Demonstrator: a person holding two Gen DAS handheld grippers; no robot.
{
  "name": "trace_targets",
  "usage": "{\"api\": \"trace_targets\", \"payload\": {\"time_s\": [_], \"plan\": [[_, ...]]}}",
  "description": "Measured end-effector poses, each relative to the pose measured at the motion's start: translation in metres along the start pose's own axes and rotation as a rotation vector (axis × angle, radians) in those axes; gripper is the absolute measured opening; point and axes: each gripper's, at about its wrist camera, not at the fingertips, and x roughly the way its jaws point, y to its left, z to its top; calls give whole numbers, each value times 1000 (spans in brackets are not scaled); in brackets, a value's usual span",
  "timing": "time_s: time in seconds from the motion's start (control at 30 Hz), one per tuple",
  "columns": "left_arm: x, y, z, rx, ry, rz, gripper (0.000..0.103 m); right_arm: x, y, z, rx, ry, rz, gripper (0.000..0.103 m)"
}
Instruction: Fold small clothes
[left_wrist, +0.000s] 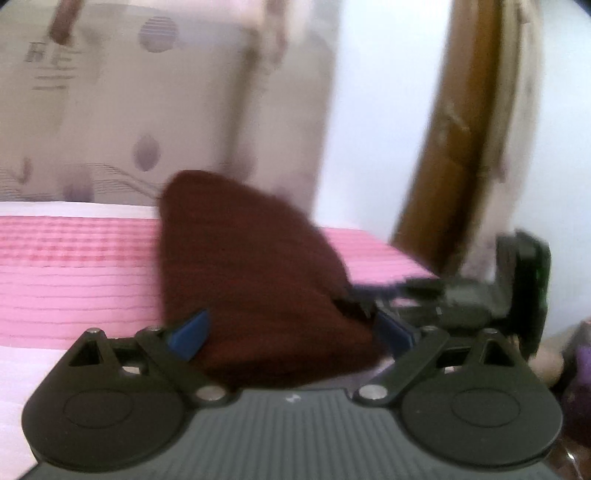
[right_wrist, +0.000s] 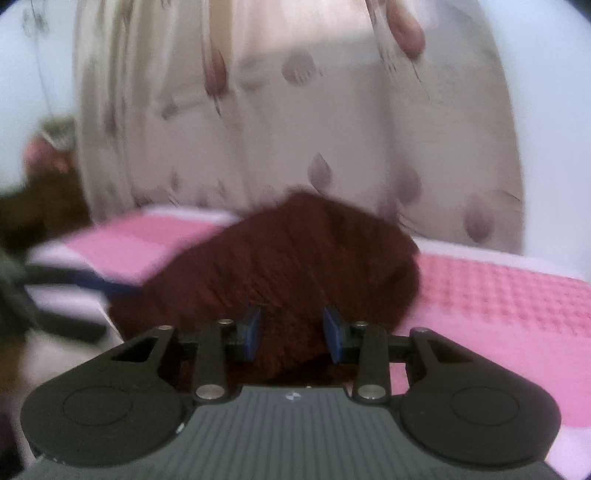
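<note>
Both views were blurred. A dark maroon knit garment (left_wrist: 255, 280) lay bunched on the pink textured mat (left_wrist: 74, 266), rising to a peak between my two grippers. My left gripper (left_wrist: 291, 334) had its jaws spread wide, the cloth filling the gap between the blue pads (left_wrist: 190, 332). My right gripper (right_wrist: 293, 334) had its jaws set narrower, with cloth between its pads (right_wrist: 253, 330); whether they were pinching it, I could not tell. A pale patterned curtain (right_wrist: 295, 110) hung behind the mat.
</note>
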Motion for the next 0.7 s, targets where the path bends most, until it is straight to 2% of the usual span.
{"api": "trace_targets", "payload": {"time_s": [0.17,0.23,0.37,0.43,0.47,0.5,0.57,0.63,0.7], "plan": [[-6,4,7,-1,33,142,97,9,15,-8,-25,18,-58,40],[-6,3,10,28,54,212,97,10,13,-8,-21,14,-58,41],[-8,-5,12,101,62,297,97,8,11,-7,-19,13,-64,41],[-9,-8,11,124,60,318,97,9,9,-8,-14,13,-86,52],[-10,-8,11,130,57,320,97,12,5,-7,6,21,-107,69],[-11,-10,11,133,56,317,97,12,1,-8,31,24,-108,73],[-12,-12,12,130,50,316,97,11,-6,-8,76,24,-96,72],[-13,-13,13,129,46,315,97,11,-4,-8,69,24,-111,73],[-12,-12,14,127,44,321,97,10,-1,-9,55,20,-125,79]]}}
